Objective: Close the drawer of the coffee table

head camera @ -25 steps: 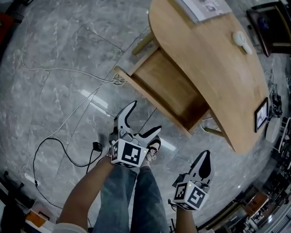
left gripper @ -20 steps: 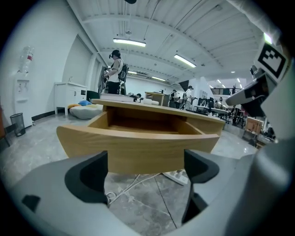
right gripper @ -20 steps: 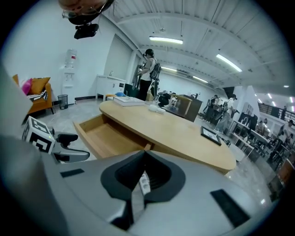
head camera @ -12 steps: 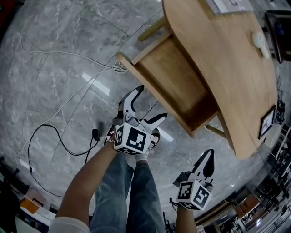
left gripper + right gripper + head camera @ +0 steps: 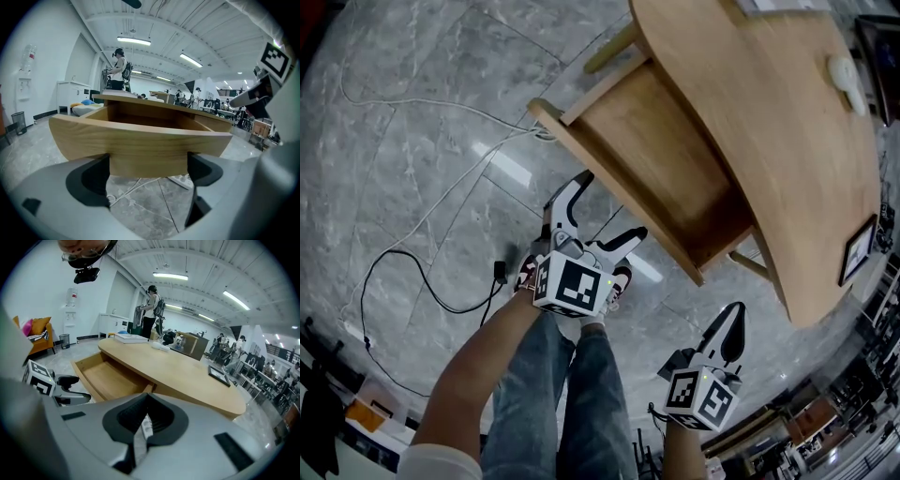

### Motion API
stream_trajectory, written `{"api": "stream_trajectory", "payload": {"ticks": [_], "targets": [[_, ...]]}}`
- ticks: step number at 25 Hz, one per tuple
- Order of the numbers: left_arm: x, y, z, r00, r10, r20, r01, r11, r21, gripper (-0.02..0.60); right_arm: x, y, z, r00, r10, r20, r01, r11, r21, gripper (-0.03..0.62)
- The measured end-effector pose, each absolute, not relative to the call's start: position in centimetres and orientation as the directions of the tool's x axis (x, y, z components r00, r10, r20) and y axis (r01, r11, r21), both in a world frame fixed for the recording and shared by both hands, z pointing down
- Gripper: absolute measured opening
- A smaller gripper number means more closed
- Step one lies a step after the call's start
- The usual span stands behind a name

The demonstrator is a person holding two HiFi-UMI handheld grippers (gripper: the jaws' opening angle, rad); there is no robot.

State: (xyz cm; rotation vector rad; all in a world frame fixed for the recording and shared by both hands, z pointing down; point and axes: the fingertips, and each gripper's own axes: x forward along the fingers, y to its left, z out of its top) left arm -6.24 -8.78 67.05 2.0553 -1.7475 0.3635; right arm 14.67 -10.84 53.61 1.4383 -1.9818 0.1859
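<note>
Nearest the camera: the person's legs in jeans [image 5: 567,403], standing on a grey marble floor [image 5: 403,178], with a forearm running out to each tool.

Right gripper [image 5: 730,328] – held low at the person's right side, well clear of the furniture. Its fingers [image 5: 126,416] are pressed together with nothing between them; only floor shows past the tips.

Left gripper [image 5: 609,206] – held ahead of the knees, pointing at the drawer front [image 5: 140,140]. Fingers [image 5: 86,183] spread wide, empty. In the left gripper view the curved wooden front fills the gap between the two tips; in the head view the tips sit just beside that front. Whether they touch it, I cannot tell.

Drawer [image 5: 666,159] stands pulled well out from under the bench [image 5: 769,122], its bare wooden inside open to view.

On the floor to the left, a white cable [image 5: 422,112] runs toward the drawer's near corner, and a black cable [image 5: 403,272] loops closer to the feet.

Bench top: a small white object [image 5: 848,80] near the far edge and a dark framed panel [image 5: 860,248] at the right end.

Farthest off, in the left gripper view, a person [image 5: 119,65] stands behind the bench.
</note>
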Motion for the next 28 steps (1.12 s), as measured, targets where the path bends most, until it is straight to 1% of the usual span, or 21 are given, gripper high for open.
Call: {"api": "stream_trajectory", "payload": {"ticks": [5, 20, 25, 28], "targets": [[-6.3, -8.7, 67.0, 0.160, -0.875, 0.457, -0.984, -0.106, 0.142, 0.518, 15.5, -11.2, 53.8, -0.156, -0.793, 0.588, -0.895, 0.366, 0.256, 0.002], [-6.0, -8.6, 66.3, 0.184, -0.836, 0.517, -0.979, -0.108, 0.173, 0.512, 19.2, -11.9, 53.8, -0.064, -0.791, 0.609, -0.934, 0.262, 0.242, 0.002], [-6.4, -9.4, 64.0, 0.170, -0.863, 0.476, -0.982, -0.110, 0.150, 0.512, 19.4, -12.2, 53.7, -0.063, -0.794, 0.605, -0.937, 0.255, 0.237, 0.002], [-6.3, -9.7, 63.8, 0.174, -0.865, 0.472, -0.980, -0.107, 0.165, 0.511, 19.5, -12.3, 53.7, -0.059, -0.793, 0.606, -0.939, 0.250, 0.235, 0.002]]}}
